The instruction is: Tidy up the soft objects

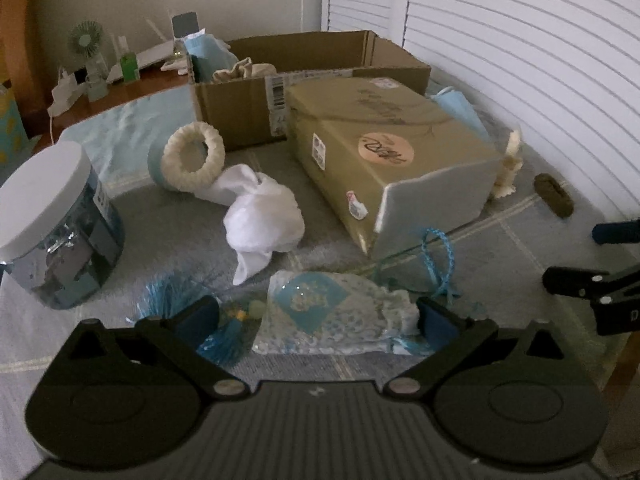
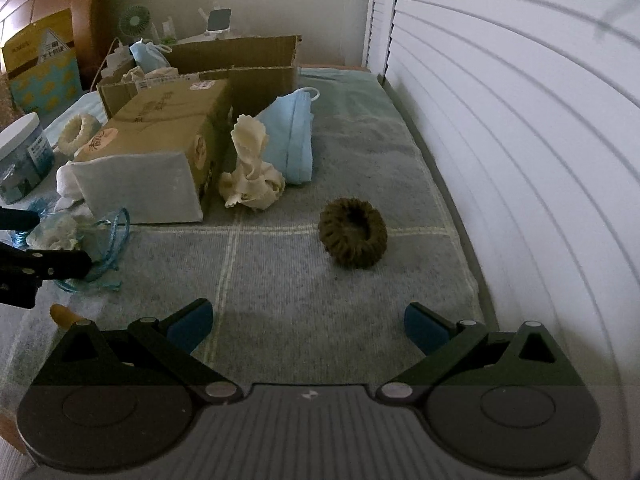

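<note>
My left gripper [image 1: 318, 320] is open with its pads on either side of a blue-and-white lace pouch [image 1: 332, 312] with blue cords, lying on the grey cloth. Beyond it lie a crumpled white cloth [image 1: 262, 220] and a cream scrunchie [image 1: 194, 157]. My right gripper [image 2: 308, 326] is open and empty above the cloth. Ahead of it lie a dark brown scrunchie [image 2: 354, 238], a cream ruffled scrunchie [image 2: 250, 172] and a blue face mask [image 2: 290, 140]. An open cardboard box [image 1: 240, 108] at the back holds soft items.
A closed tan box [image 1: 384, 148] lies in the middle. A clear jar with a white lid [image 1: 56, 224] stands at left. White louvred doors [image 2: 520, 140] run along the right. A fan and bottles stand on a wooden surface [image 1: 132, 84] at the back left.
</note>
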The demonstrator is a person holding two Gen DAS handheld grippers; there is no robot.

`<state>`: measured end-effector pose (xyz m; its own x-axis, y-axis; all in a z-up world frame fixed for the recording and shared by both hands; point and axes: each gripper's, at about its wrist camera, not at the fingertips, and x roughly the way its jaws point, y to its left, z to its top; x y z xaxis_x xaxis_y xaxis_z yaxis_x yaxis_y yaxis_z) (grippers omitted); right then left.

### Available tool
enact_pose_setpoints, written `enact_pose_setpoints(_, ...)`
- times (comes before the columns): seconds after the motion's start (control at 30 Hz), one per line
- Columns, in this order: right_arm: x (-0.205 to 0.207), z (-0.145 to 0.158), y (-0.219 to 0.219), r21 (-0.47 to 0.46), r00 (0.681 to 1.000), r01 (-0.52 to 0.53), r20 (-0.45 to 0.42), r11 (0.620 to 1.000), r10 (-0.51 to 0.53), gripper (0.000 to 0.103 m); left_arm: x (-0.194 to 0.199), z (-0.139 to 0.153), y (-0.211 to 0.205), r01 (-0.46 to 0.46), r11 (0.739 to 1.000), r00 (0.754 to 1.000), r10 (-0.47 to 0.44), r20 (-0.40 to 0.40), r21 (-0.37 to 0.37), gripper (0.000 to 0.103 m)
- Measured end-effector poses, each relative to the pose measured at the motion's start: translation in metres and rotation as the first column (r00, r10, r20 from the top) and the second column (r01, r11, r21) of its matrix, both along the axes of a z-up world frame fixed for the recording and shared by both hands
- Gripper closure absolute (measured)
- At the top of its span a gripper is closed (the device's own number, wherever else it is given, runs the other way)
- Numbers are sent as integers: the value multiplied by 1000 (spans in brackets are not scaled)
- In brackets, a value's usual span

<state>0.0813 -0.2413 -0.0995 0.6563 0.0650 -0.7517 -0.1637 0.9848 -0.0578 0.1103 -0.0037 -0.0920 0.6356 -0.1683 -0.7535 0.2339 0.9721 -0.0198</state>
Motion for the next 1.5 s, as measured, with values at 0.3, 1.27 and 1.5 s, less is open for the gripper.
enact_pose_setpoints(0.3,-1,-2,0,3,1000,-8,23,1000,8,0,0,2,2,-12,1000,1000,12,-10,0,1)
enact_pose_setpoints(1.27,14,-2,1,-5,998,35,44,999,-35,0,-4,6,8,0,1000,999,1,45,-16,25)
enact_pose_setpoints(1.5,21,1,2,-17,998,29,52,999,-28,1,-5,6,9,5,1000,999,-4,48,-19,31)
